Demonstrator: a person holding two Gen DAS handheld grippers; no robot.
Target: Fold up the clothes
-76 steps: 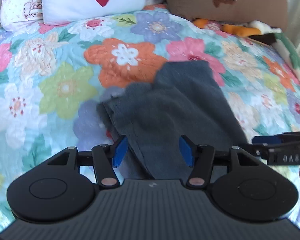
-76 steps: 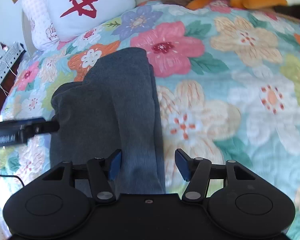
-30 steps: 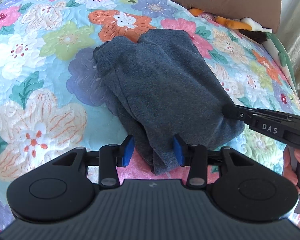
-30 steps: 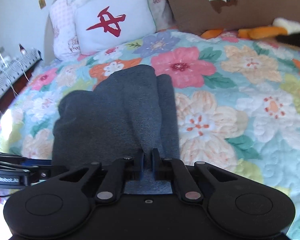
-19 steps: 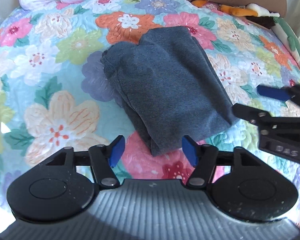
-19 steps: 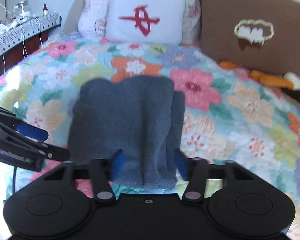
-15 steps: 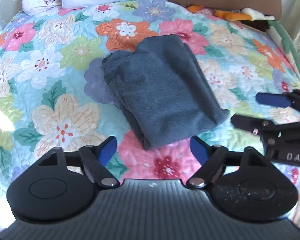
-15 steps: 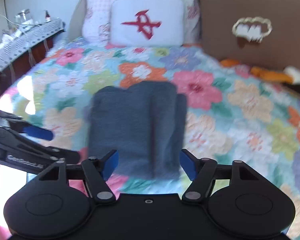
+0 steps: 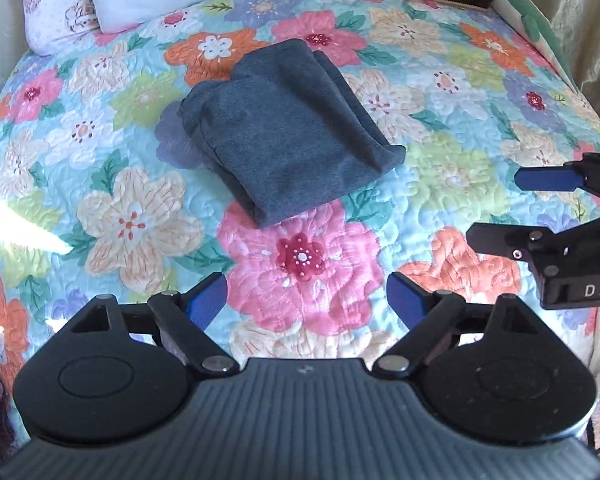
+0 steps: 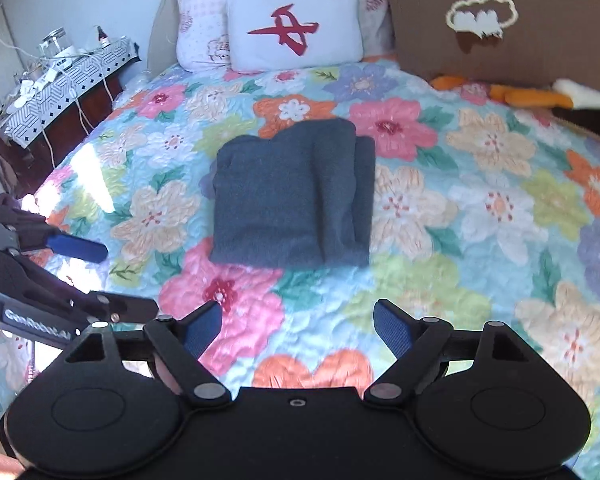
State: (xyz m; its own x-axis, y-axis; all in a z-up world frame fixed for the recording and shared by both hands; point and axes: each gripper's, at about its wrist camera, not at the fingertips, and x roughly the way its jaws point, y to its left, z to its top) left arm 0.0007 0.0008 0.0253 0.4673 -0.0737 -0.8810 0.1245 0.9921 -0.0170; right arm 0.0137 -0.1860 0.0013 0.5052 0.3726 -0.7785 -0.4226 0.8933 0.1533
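Note:
A dark grey garment lies folded into a compact rectangle on the flowered quilt; it also shows in the right wrist view. My left gripper is open and empty, held back from the garment's near edge. My right gripper is open and empty, also well short of the garment. Each gripper shows at the side of the other's view: the right gripper and the left gripper. Neither touches the garment.
A white pillow with a red character, a pink patterned pillow and a brown cushion stand at the head of the bed. Plush toys lie at the back right. A cluttered side table is at left.
Both grippers let go of the garment, opened wide and pulled back from it. The garment now lies folded and still on the quilt.

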